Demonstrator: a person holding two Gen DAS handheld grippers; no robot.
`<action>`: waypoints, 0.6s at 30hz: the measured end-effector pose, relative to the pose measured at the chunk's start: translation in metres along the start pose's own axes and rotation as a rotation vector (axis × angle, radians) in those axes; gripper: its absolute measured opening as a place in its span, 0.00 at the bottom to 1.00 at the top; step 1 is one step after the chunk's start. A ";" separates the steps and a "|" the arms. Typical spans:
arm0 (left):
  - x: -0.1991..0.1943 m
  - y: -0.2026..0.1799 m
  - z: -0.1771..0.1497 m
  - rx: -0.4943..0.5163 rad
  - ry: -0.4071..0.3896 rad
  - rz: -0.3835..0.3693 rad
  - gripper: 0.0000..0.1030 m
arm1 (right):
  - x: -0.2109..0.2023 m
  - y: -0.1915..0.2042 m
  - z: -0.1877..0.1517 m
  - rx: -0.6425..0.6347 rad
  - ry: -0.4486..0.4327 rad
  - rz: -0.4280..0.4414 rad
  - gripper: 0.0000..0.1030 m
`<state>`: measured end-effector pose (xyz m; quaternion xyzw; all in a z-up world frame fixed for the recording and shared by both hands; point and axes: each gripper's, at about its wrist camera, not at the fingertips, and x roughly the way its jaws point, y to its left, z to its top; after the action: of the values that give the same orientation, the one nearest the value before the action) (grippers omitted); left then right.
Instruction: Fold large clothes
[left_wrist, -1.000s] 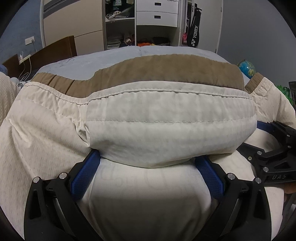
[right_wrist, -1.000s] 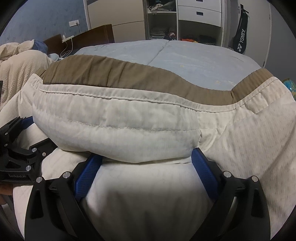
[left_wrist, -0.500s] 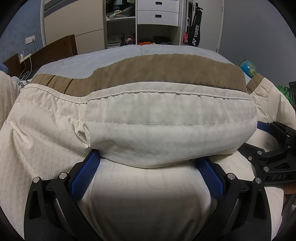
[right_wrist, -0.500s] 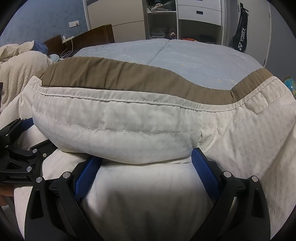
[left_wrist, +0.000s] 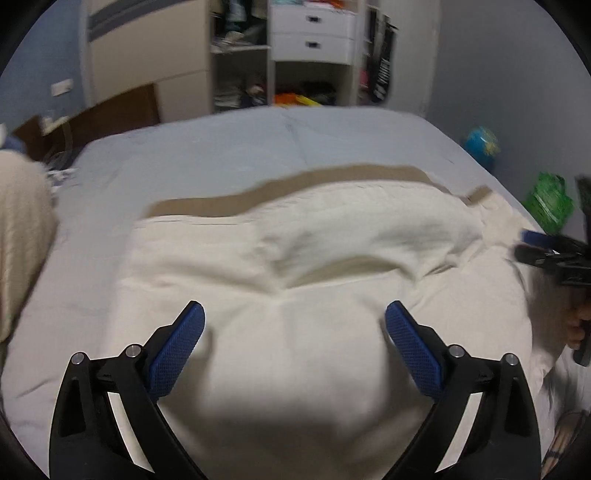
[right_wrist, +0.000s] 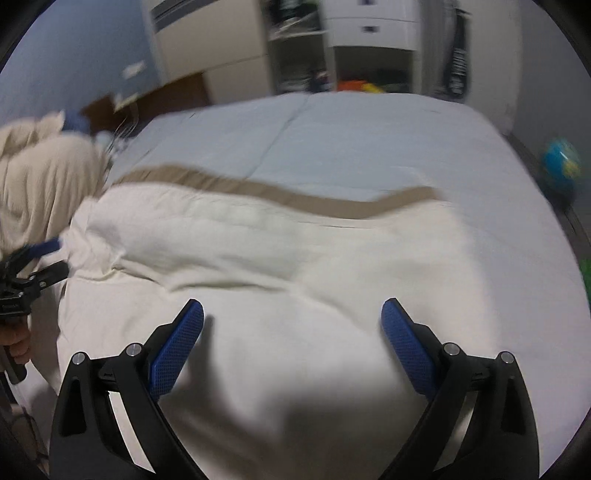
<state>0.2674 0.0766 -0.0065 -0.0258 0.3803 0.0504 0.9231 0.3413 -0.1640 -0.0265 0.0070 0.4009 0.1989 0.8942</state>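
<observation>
Garment (left_wrist: 295, 266) lies on the bed (left_wrist: 221, 155), cream with a tan band (left_wrist: 332, 181) along its far edge. It sits directly ahead of and below both hand-held grippers.

Left hand-held gripper (left_wrist: 293, 332): jaws wide apart, nothing between them, hovering over the near cream part. Right hand-held gripper (right_wrist: 291, 328): same, jaws spread and empty. In the left view the right one shows at the right edge; in the right view the left one shows at the left edge. So they stand side by side across the cloth, well apart.

Long axis of the garment runs left to right across both views, parallel to the tan band. The band points away, toward the wardrobe (left_wrist: 280, 55).

A puffed fold (left_wrist: 369, 236) sits near the middle of the cloth, right of centre in the left view; I judge the two grippers about equally near it. Frames are blurred; fine seams not readable.

Judgement: next grasp likely needs the near edge, one gripper per side.
</observation>
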 end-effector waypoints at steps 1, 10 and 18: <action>-0.005 0.006 -0.002 -0.021 -0.001 0.014 0.91 | -0.011 -0.014 -0.005 0.035 -0.012 -0.017 0.89; -0.016 0.069 -0.065 -0.149 0.141 0.151 0.89 | -0.042 -0.083 -0.073 0.133 0.062 -0.185 0.89; -0.027 0.086 -0.087 -0.223 0.168 0.141 0.91 | -0.059 -0.095 -0.088 0.184 0.064 -0.218 0.89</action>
<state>0.1781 0.1525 -0.0500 -0.1056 0.4492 0.1545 0.8736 0.2755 -0.2861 -0.0602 0.0393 0.4441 0.0631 0.8929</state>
